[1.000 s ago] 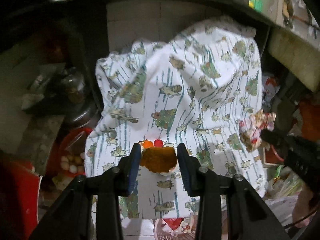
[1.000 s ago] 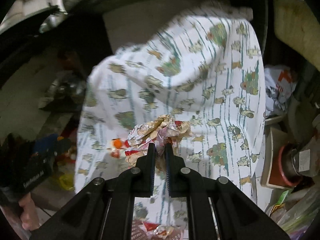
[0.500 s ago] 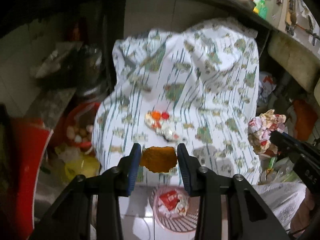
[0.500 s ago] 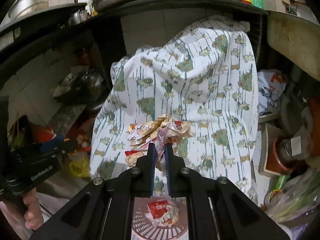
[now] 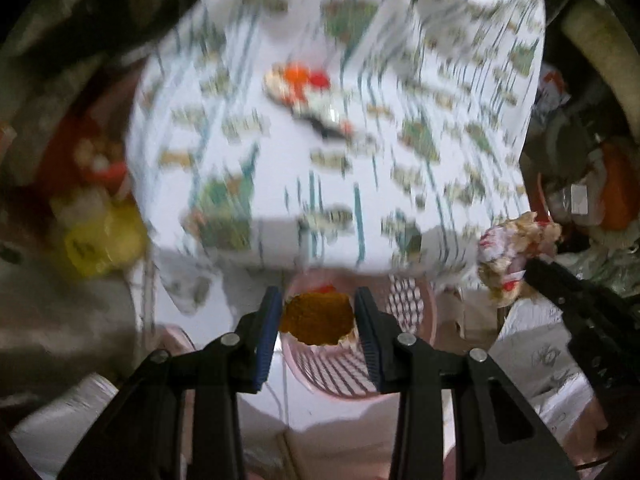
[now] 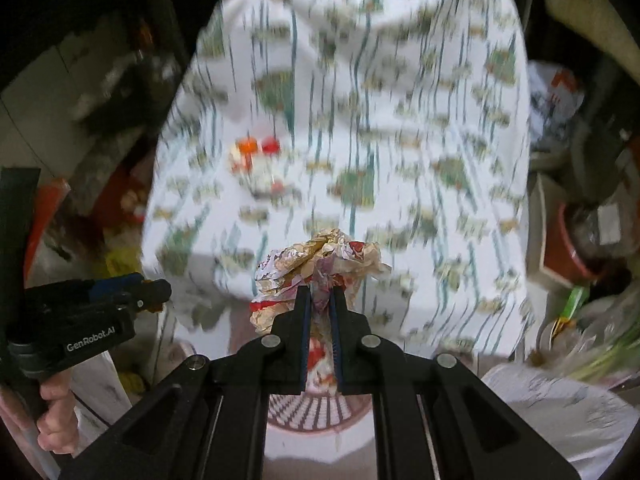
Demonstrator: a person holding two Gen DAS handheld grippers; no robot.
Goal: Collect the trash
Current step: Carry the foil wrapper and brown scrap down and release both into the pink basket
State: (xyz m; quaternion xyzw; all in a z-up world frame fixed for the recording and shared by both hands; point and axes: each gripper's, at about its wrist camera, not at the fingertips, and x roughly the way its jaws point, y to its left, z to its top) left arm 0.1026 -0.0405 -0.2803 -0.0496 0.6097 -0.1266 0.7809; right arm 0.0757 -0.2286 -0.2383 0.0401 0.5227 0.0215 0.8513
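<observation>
Dim, heavy motion blur, fisheye edges

Motion blur smears the white patterned tablecloth [image 5: 360,184] and the small red-and-orange litter pile [image 5: 308,92] near its far edge; the pink mesh basket [image 6: 316,412] sits half hidden behind gripper fingers.

A patterned cloth [image 5: 400,168] is draping the table ahead of both tongs, with blurred crumpled wrappers [image 5: 308,96] lying on it.
</observation>
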